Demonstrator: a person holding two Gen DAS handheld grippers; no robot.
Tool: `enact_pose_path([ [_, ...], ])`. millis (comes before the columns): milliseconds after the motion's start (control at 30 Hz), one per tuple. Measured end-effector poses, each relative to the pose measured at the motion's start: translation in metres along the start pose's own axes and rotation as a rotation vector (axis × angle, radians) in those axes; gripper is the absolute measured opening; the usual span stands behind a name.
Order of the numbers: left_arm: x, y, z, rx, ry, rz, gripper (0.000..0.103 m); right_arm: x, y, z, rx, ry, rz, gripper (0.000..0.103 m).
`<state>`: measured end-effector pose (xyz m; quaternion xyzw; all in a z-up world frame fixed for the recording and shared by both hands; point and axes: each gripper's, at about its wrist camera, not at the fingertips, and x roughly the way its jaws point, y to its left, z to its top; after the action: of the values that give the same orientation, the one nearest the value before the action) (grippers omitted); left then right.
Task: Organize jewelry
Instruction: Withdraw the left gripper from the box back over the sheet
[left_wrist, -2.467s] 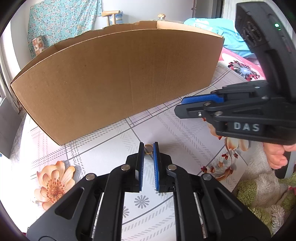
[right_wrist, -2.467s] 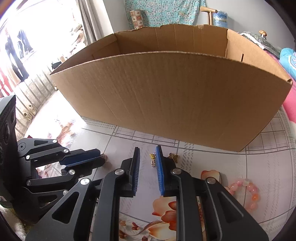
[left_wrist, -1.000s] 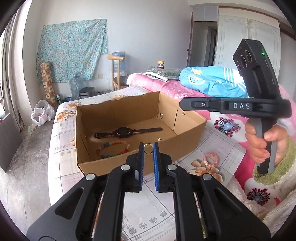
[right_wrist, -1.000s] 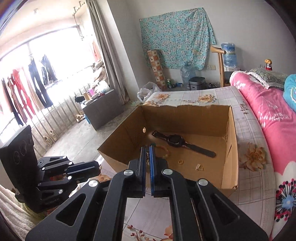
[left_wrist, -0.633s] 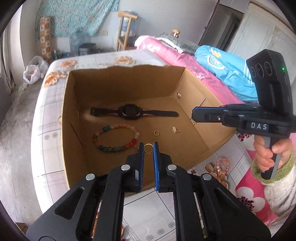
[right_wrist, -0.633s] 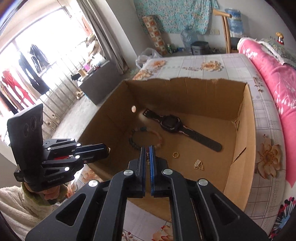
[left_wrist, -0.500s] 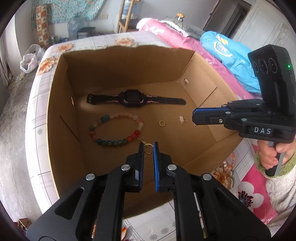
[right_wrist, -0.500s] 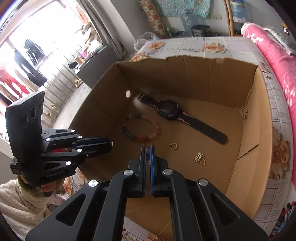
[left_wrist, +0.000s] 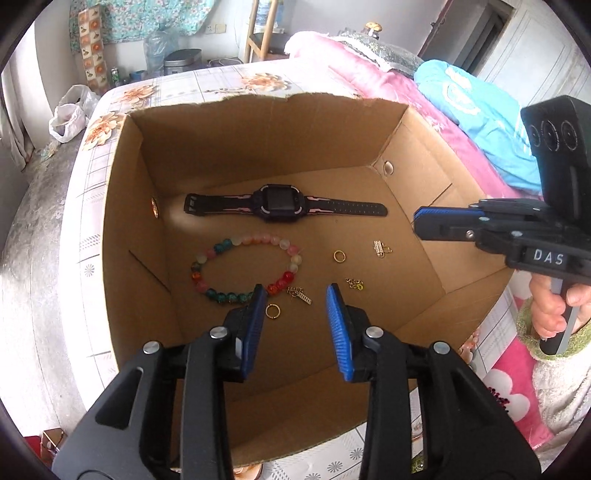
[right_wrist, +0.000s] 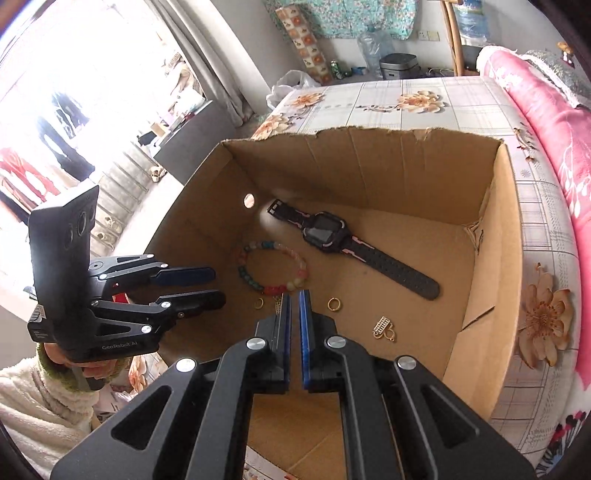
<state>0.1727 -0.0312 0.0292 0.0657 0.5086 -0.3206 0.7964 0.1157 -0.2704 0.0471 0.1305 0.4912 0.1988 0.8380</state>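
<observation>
An open cardboard box (left_wrist: 140, 206) (right_wrist: 513, 258) holds a black watch (left_wrist: 280, 203) (right_wrist: 332, 232), a coloured bead bracelet (left_wrist: 236, 269) (right_wrist: 273, 266), gold rings and small gold earrings. My left gripper (left_wrist: 295, 306) is open above the box, and a gold ring (left_wrist: 272, 311) lies on the box floor between its fingers. A gold earring (left_wrist: 300, 295) lies beside that ring. My right gripper (right_wrist: 293, 295) is nearly shut above the box; a small gold piece (right_wrist: 277, 304) shows by its left fingertip. From the left wrist view the right gripper (left_wrist: 421, 223) looks shut.
The box stands on a bed with a floral sheet (right_wrist: 417, 99). Pink and blue bedding (left_wrist: 476, 107) lies at the right. A second ring (left_wrist: 339, 256) (right_wrist: 334, 303), a gold clasp piece (left_wrist: 380, 248) (right_wrist: 382, 326) and another earring (left_wrist: 355, 283) lie on the box floor.
Both grippers rose from the bed and moved over the box. The left gripper opened and the gold ring it held now lies on the box floor.
</observation>
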Motion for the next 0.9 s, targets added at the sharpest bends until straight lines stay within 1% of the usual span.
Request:
enact_pose_path([
  [133,-0.021,0.000,-0.003,-0.003,-0.085,-0.001,0.035,-0.027,-0.001,-0.002,0.020,-0.082,0.011,0.005],
  [167,-0.028,-0.001,-0.006,-0.002,-0.114,-0.006,0.039,-0.035,-0.001,-0.003,0.023,-0.108,0.015,0.006],
  [200,-0.036,-0.002,-0.009,0.000,-0.147,-0.013,0.042,-0.045,-0.001,-0.006,0.025,-0.138,0.016,0.011],
  [233,-0.042,-0.002,-0.013,0.002,-0.174,-0.014,0.043,-0.054,0.000,-0.010,0.027,-0.169,0.016,0.020],
  [267,-0.049,-0.003,-0.019,0.006,-0.200,-0.011,0.046,-0.065,0.002,-0.015,0.027,-0.207,0.014,0.025],
  [300,-0.054,-0.004,-0.023,0.009,-0.223,-0.010,0.051,-0.074,0.003,-0.021,0.028,-0.242,0.009,0.033],
  [333,-0.060,-0.006,-0.030,0.014,-0.245,-0.006,0.053,-0.083,0.004,-0.028,0.028,-0.276,0.000,0.035],
  [400,-0.071,-0.008,-0.042,0.025,-0.280,0.012,0.063,-0.100,0.006,-0.043,0.032,-0.334,-0.014,0.036],
  [433,-0.077,-0.010,-0.050,0.033,-0.299,0.024,0.065,-0.108,0.007,-0.051,0.034,-0.360,-0.018,0.038],
  [467,-0.083,-0.012,-0.057,0.041,-0.316,0.032,0.071,-0.115,0.007,-0.061,0.036,-0.388,-0.025,0.040],
  [500,-0.088,-0.013,-0.065,0.047,-0.328,0.037,0.076,-0.122,0.007,-0.070,0.040,-0.412,-0.036,0.044],
  [533,-0.091,-0.015,-0.074,0.052,-0.333,0.038,0.079,-0.129,0.007,-0.080,0.045,-0.433,-0.049,0.049],
  [567,-0.094,-0.018,-0.081,0.054,-0.329,0.034,0.082,-0.134,0.006,-0.090,0.053,-0.449,-0.067,0.051],
  [633,-0.095,-0.022,-0.094,0.058,-0.301,0.018,0.085,-0.141,0.005,-0.108,0.072,-0.470,-0.106,0.061],
  [667,-0.091,-0.025,-0.100,0.056,-0.279,0.019,0.086,-0.144,0.003,-0.116,0.082,-0.475,-0.119,0.065],
  [700,-0.085,-0.028,-0.106,0.051,-0.252,0.025,0.087,-0.145,0.001,-0.126,0.097,-0.476,-0.140,0.071],
  [733,-0.078,-0.031,-0.110,0.045,-0.225,0.034,0.088,-0.145,0.000,-0.134,0.107,-0.473,-0.169,0.074],
  [833,-0.050,-0.040,-0.123,0.023,-0.146,0.057,0.088,-0.138,-0.007,-0.156,0.145,-0.436,-0.248,0.074],
  [900,-0.029,-0.047,-0.126,0.005,-0.087,0.118,0.088,-0.128,-0.013,-0.166,0.185,-0.393,-0.263,0.074],
])
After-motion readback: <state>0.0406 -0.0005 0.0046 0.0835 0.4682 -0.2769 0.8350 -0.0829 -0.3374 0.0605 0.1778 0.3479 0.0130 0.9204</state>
